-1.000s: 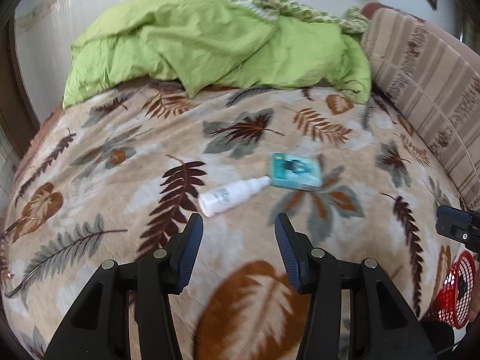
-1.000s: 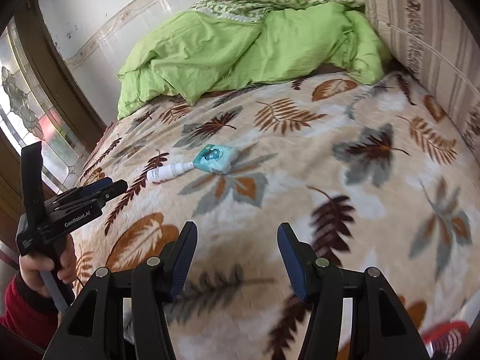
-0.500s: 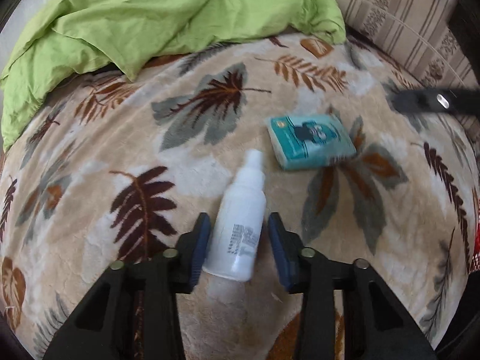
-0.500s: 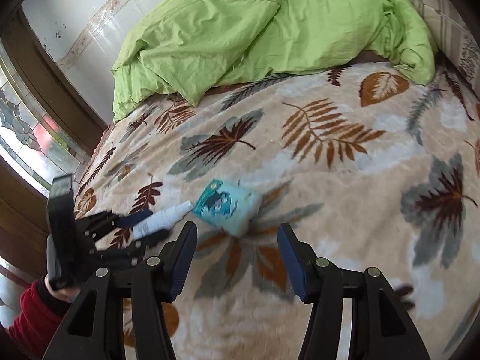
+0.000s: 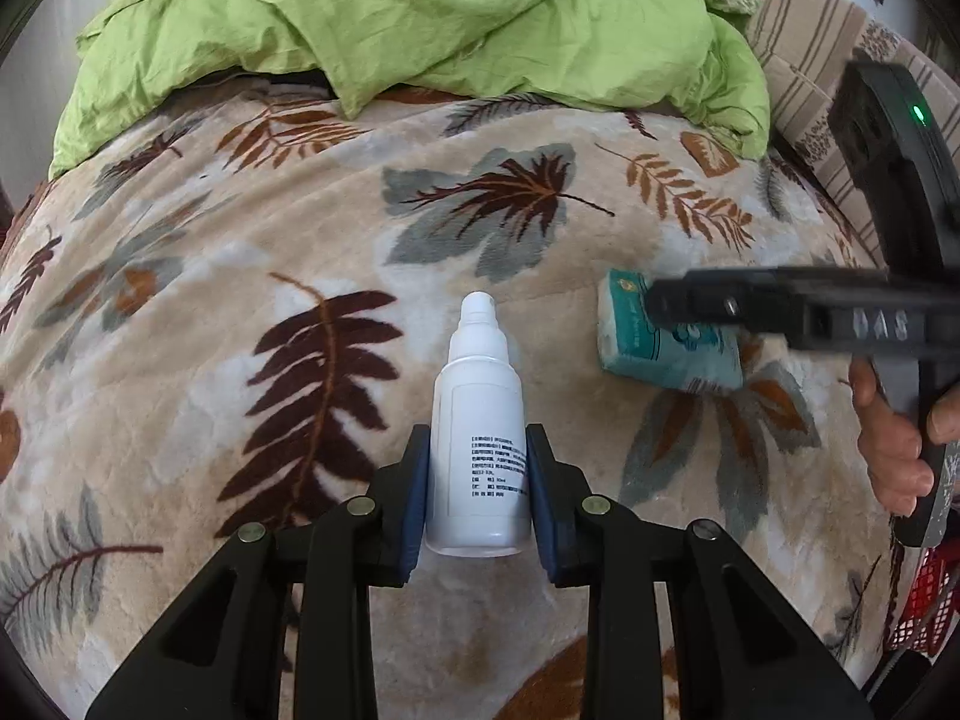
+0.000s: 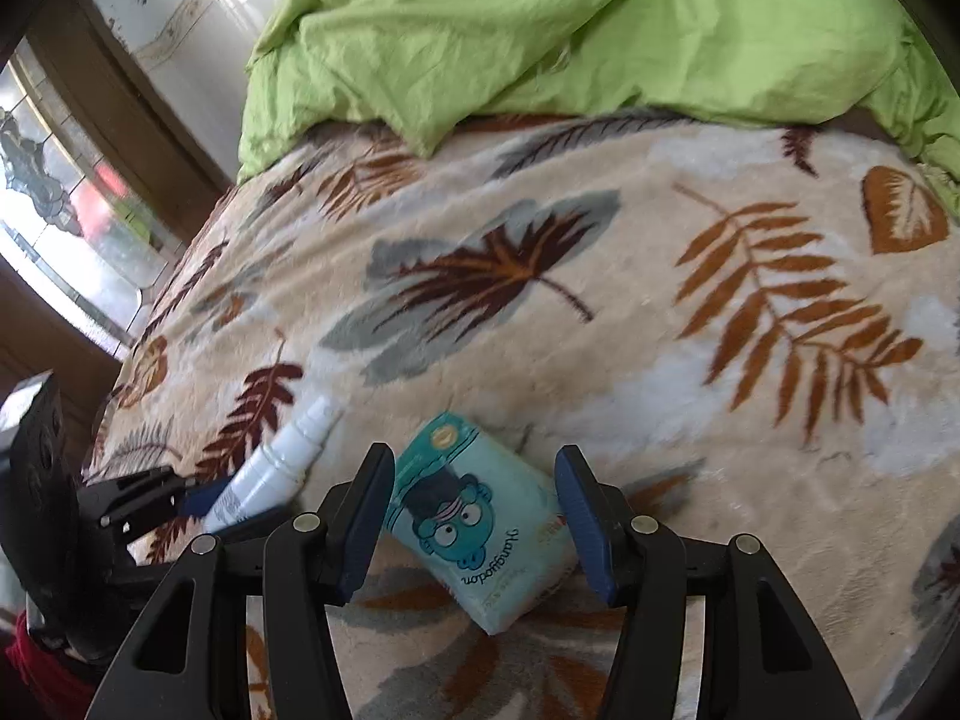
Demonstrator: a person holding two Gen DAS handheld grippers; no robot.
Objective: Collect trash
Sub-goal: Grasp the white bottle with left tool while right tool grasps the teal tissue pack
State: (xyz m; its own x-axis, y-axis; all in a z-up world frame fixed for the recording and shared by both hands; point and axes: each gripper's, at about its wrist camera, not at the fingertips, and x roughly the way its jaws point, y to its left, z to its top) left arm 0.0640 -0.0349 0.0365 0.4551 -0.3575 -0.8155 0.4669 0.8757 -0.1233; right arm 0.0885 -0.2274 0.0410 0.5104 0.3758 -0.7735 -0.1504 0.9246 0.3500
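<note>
Left claw (image 5: 478, 495) clamped on bottle (image 5: 478, 438); right claw (image 6: 474, 519) apart around packet (image 6: 480, 522). Might slip from low grip; packet could skid.

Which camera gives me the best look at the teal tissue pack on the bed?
The right wrist view. There the tissue pack lies almost whole between the open fingers of the right gripper, its cartoon face plain. In the left wrist view the pack sits at the right, partly hidden by the right gripper's fingers crossing it.
</note>
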